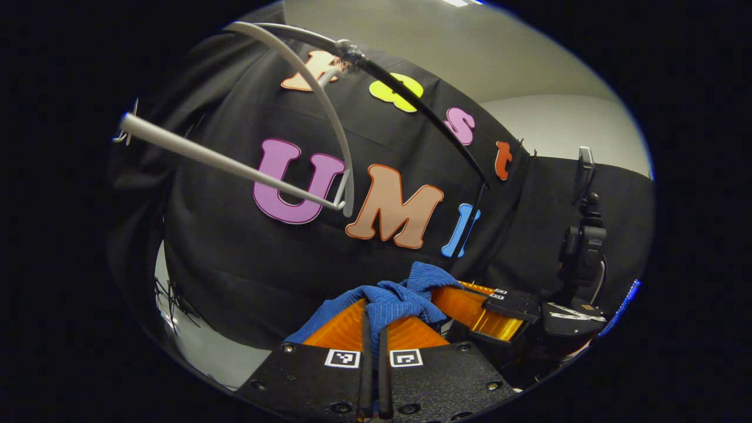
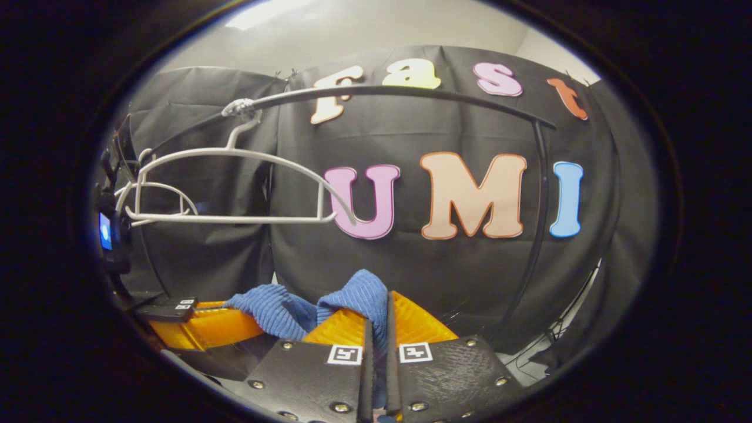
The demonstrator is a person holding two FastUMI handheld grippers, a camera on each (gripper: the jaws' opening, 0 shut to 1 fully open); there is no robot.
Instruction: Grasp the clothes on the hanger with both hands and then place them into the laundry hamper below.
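The left claw (image 1: 374, 329) is clenched on a bunched blue garment (image 1: 392, 296), both fingers pressing the cloth between them. In the right gripper view the right claw (image 2: 376, 329) likewise grips a fold of the same blue garment (image 2: 358, 294), with the left claw (image 2: 194, 323) just beside it, the cloth stretched between them. Above, a bare white hanger (image 2: 235, 188) hangs from a dark rail (image 2: 411, 93), well above the garment.

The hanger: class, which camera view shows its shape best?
The right gripper view: the hanger appears side-on, hook on the rail, whole outline visible, bare. The left gripper view shows the hanger foreshortened, from one end.
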